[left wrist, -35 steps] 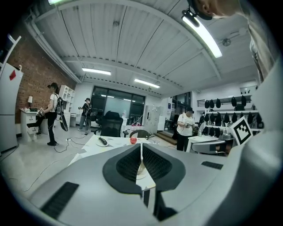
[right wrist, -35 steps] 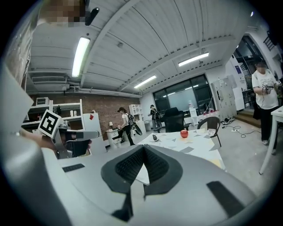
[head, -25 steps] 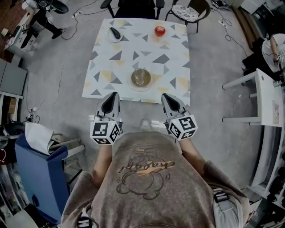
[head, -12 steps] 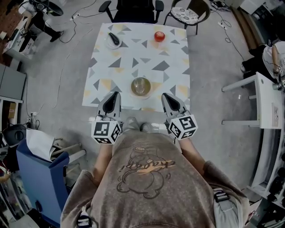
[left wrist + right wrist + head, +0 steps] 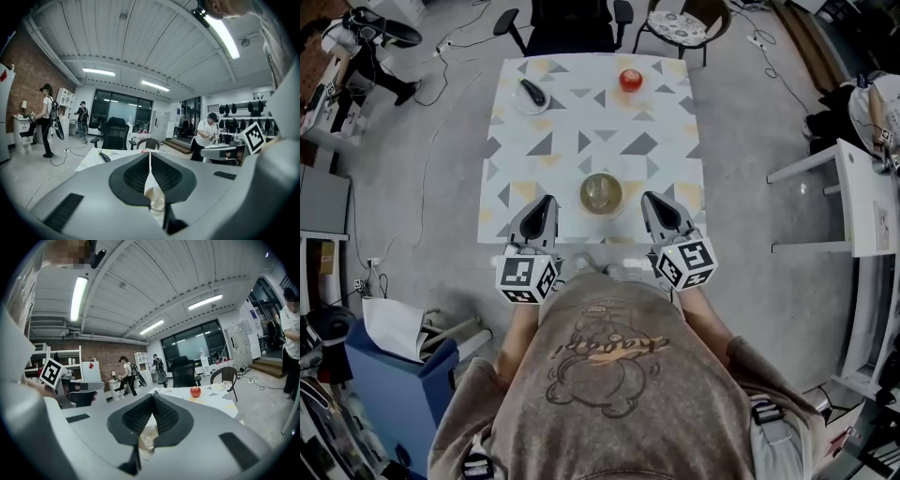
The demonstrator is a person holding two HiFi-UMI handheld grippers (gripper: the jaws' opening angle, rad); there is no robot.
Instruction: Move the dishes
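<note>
At the worktop (image 5: 581, 122) near edge
Left hand-held gripper (image 5: 545, 202) and right hand-held gripper (image 5: 655, 201) — jaws together, empty — are flanking the bowl (image 5: 600, 192).

Seen from above, the person holds both grippers out ahead of the chest, side by side, apart, pointing forward and nearly level. The left gripper (image 5: 547, 200) has its jaws pressed together with nothing between them. The right gripper (image 5: 650, 197), off to its right, is likewise closed and empty. Bare forearms (image 5: 517, 323) trail behind each gripper.
</note>
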